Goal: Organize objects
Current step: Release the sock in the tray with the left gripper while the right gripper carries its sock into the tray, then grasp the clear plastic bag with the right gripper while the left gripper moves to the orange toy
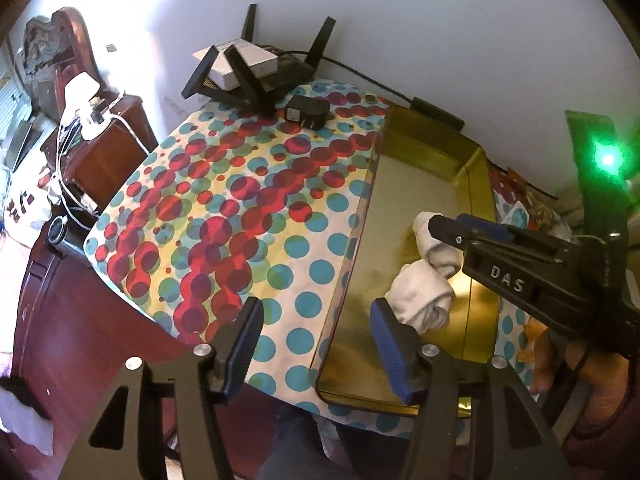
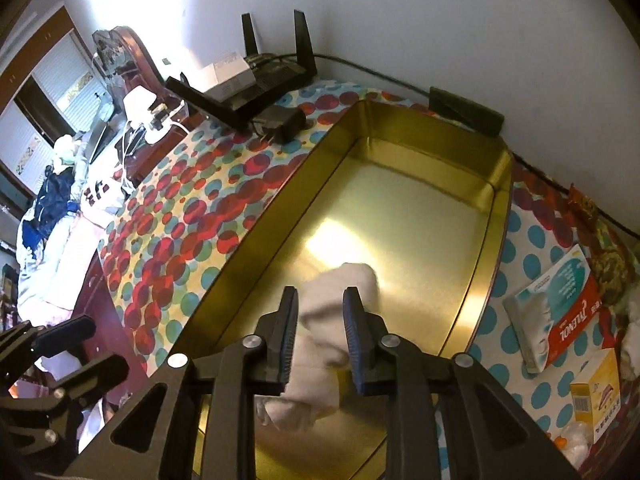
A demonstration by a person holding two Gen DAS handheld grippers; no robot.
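A gold metal tray [image 1: 404,208] lies on a polka-dot tablecloth [image 1: 224,208]; it also shows in the right wrist view [image 2: 404,208]. Two rolled white socks sit in it, one nearer [image 1: 420,296] and one farther [image 1: 434,244]. My right gripper [image 2: 320,312] hovers over the tray with its fingers partly apart around a white sock [image 2: 340,284]; the grip is unclear. It appears in the left wrist view [image 1: 452,232] above the farther sock. My left gripper [image 1: 316,320] is open and empty over the tray's near left edge.
A black router [image 1: 260,68] with a white box on it and a black power adapter [image 1: 306,112] sit at the table's far end. Medicine boxes [image 2: 560,312] lie right of the tray. A wooden nightstand with chargers [image 1: 92,136] stands to the left.
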